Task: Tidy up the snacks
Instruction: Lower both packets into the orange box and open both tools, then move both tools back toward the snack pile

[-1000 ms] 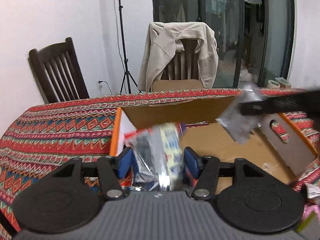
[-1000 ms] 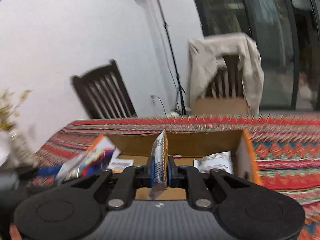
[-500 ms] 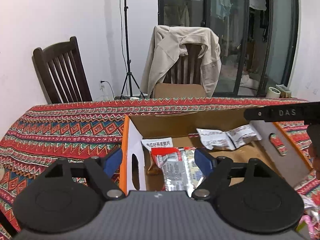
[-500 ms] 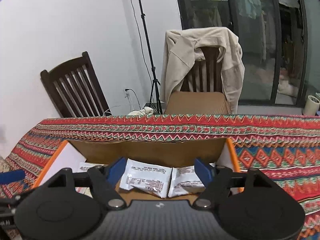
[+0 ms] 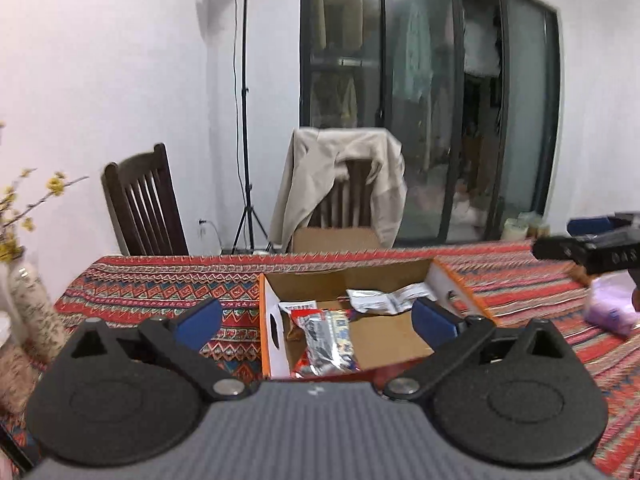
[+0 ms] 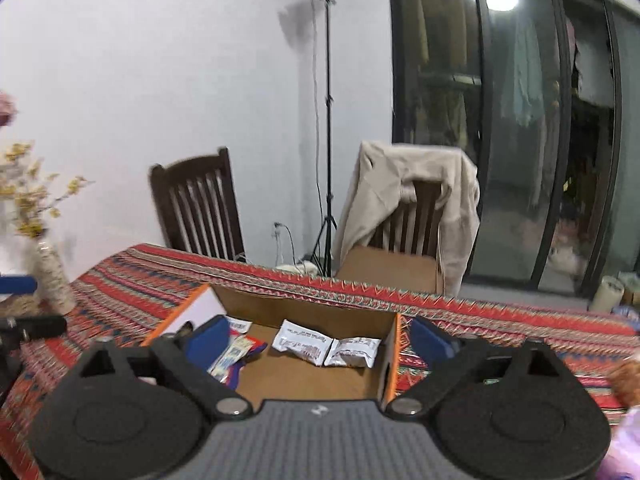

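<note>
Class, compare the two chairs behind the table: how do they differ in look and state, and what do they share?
The left chair has a bare back with its slats in full view; the right chair has a beige jacket draped over its back, hiding most of them. The right chair also holds a cardboard box on its seat; the left chair's seat is hidden. Both are dark wood with vertical slats.

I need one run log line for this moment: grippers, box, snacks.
left gripper: opening, empty | right gripper: opening, empty | open cardboard box: on patterned tablecloth | red-and-silver snack packet, white snack packets: inside box
</note>
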A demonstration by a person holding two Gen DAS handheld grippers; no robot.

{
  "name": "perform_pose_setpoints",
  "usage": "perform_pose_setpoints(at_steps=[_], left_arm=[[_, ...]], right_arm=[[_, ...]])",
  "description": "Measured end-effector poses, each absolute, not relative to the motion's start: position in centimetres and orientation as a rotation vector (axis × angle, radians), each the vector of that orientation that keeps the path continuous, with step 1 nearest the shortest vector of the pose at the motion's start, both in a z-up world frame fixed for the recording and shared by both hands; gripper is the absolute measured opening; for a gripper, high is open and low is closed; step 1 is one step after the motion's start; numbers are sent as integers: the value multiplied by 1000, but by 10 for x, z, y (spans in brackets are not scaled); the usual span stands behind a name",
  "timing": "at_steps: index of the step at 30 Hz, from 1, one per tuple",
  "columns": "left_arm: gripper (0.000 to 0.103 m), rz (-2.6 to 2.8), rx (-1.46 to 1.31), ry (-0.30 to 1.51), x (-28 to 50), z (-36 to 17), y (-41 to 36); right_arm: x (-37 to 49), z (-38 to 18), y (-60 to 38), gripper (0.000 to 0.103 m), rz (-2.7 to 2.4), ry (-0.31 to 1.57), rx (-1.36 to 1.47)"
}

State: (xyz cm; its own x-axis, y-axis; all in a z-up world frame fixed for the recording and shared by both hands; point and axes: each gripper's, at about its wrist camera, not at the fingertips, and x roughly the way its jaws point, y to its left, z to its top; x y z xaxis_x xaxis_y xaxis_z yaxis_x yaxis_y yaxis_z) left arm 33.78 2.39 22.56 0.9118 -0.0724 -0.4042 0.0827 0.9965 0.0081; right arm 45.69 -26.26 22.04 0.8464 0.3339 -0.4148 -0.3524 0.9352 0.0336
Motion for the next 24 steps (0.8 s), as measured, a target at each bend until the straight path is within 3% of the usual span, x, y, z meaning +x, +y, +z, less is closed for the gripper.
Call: perform_pose_setpoints(at_steps=[12,24], left_arm=[[103,-27,-44,314,141,222,52],[103,-34,-28,265,-1,165,42]], right_arm=[[238,235,-321,103,414,289,-40],[88,151,-341,103,435,331,-12]])
